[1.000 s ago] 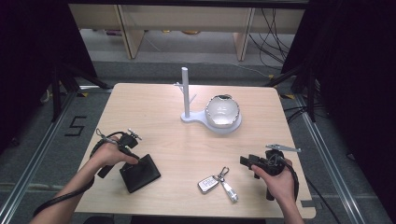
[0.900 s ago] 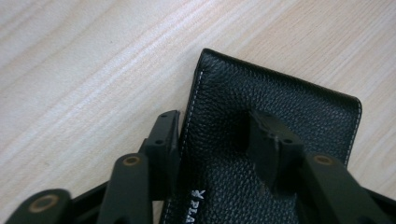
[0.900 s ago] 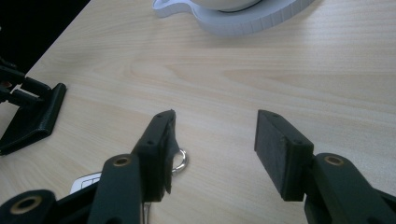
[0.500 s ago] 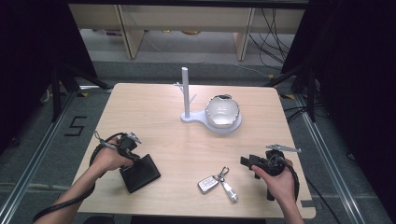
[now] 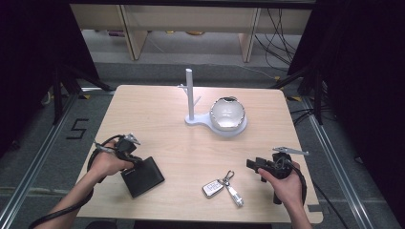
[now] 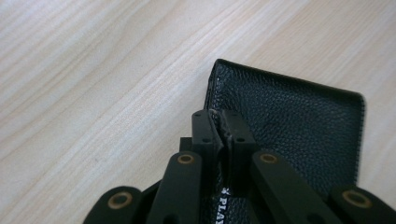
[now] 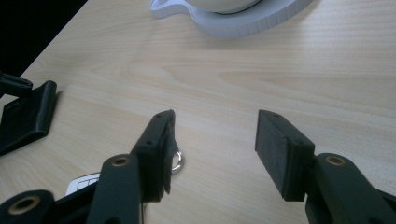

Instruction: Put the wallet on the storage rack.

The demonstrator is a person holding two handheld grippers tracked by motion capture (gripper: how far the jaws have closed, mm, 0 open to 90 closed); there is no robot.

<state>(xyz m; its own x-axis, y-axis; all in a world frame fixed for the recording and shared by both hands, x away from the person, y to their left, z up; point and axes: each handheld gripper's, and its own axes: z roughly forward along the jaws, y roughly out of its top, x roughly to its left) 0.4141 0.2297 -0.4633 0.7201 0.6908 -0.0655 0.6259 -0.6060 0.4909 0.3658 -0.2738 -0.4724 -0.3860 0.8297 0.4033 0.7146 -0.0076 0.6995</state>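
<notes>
- High view: the left gripper (image 5: 128, 149) is sitting at the upper left corner of the black wallet (image 5: 142, 177), which is lying flat near the table's (image 5: 157, 105) front left corner. A second ago this gripper was standing just up and left of the wallet with its jaws spread; its jaws have just been closing, and the wallet's edge is now between them. The wallet itself is lying where it lay before.
- High view: the right gripper (image 5: 253, 163) is resting near the front right corner, in the same spot as a second ago, well apart from the wallet. The key fob with keys (image 5: 222, 185) is lying near the front edge, between wallet and right gripper, unmoved. The white stand with its bowl (image 5: 228, 114) is standing in the far half, also unmoved.
- Left gripper view: the left gripper (image 6: 222, 128) is pinching the wallet's (image 6: 294, 116) stitched edge near a corner, pads pressed together on the leather. White letters reading "PLAY" are showing on the wallet between the jaws; the rest is hidden.
- Right gripper view: the right gripper (image 7: 212, 149) is standing spread wide over bare wood, nothing between the pads. A key ring (image 7: 176, 161) is peeking out beside one jaw; the wallet (image 7: 25, 116) is lying at the picture's left edge.
</notes>
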